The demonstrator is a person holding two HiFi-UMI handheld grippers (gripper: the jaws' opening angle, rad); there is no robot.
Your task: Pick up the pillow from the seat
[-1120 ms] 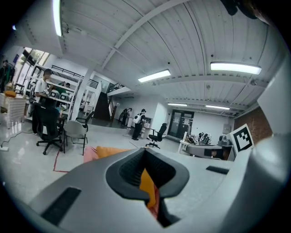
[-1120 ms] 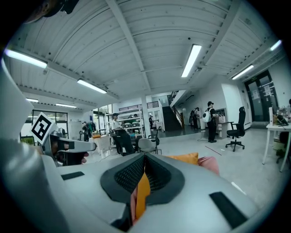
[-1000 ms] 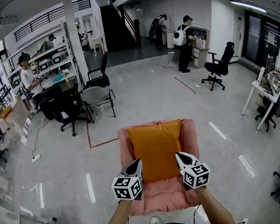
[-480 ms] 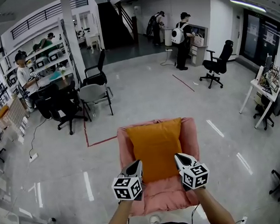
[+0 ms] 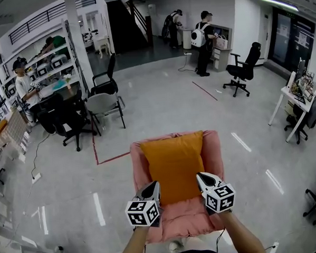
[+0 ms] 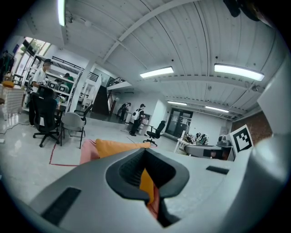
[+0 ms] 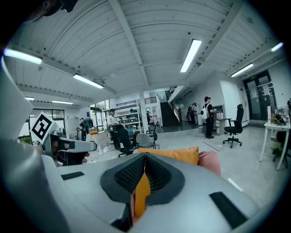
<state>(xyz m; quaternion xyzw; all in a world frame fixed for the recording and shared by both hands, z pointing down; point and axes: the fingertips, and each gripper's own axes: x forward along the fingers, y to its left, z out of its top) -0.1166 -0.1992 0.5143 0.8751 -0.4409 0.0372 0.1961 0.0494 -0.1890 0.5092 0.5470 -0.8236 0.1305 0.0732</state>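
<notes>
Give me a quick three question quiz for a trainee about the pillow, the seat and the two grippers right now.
1. What colour is the seat that holds the pillow?
2. True or false: the pillow lies on the floor beside the seat.
3. The jaws of the left gripper and the right gripper stand: A, wide apart; B, closed together.
Key: 1 pink; 2 false; 3 B.

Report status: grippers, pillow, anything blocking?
Left gripper shut, right gripper shut, both at the pillow's near corners. Pillow lying on pink seat, not lifted. Nothing in the way.
</notes>
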